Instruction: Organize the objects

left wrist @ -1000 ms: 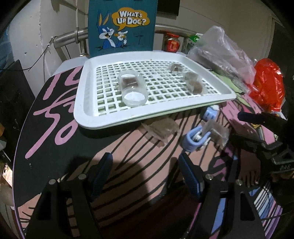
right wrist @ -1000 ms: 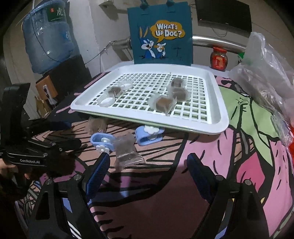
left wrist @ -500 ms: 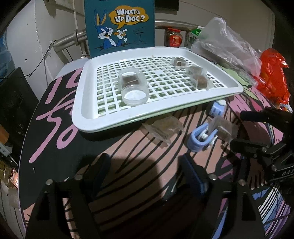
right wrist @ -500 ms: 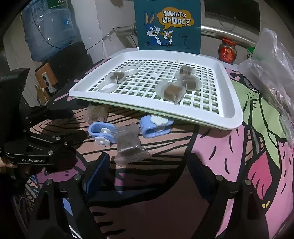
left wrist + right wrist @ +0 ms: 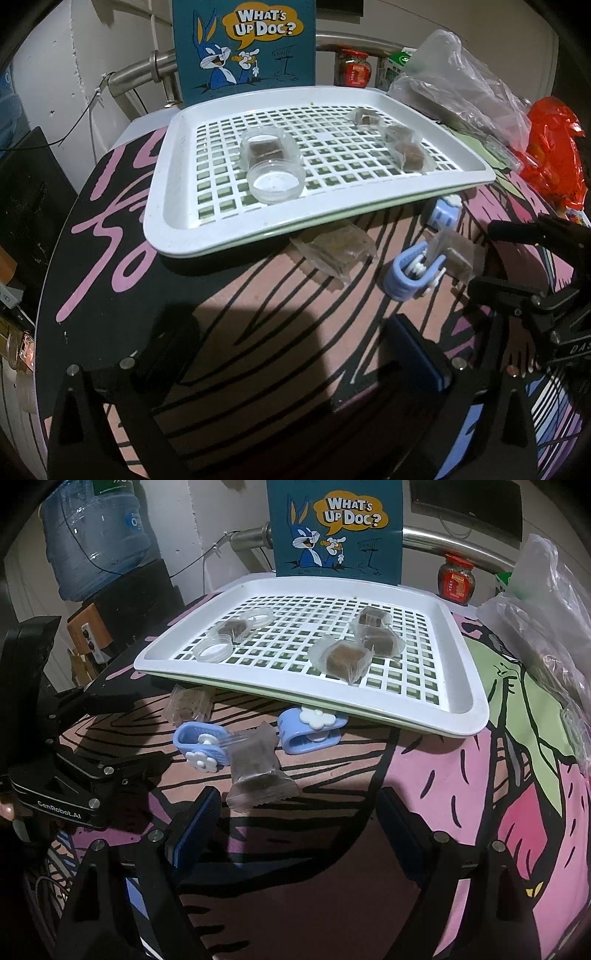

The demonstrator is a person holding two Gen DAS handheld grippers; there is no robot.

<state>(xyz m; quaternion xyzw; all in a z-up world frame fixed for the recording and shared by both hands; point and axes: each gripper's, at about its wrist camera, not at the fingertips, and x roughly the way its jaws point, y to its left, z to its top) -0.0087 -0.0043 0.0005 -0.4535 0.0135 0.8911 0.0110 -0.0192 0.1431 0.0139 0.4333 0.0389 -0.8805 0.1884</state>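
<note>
The step in hand looks like collecting the loose items off the table and into the white slotted tray point(image 5: 476, 701), which already holds three wrapped brown sweets on its right side and a small clear tub with its lid on the left. The right gripper point(image 5: 299, 827) hovers low over the table with its jaws wide apart and empty, lined up on the wrapped sweet point(image 5: 256, 771) lying just beyond its fingertips. That sweet rests against a blue flower clip point(image 5: 201, 747), with a second blue clip point(image 5: 308, 731) tucked under the tray's near edge and another wrapped sweet point(image 5: 188, 703) farther left. The left gripper point(image 5: 291, 354) also stands open and holds nothing, near the table's front edge. The next move probably calls for easing the right gripper forward to straddle the sweet, though whether its wrapper is caught in the clip is hard to tell.
</note>
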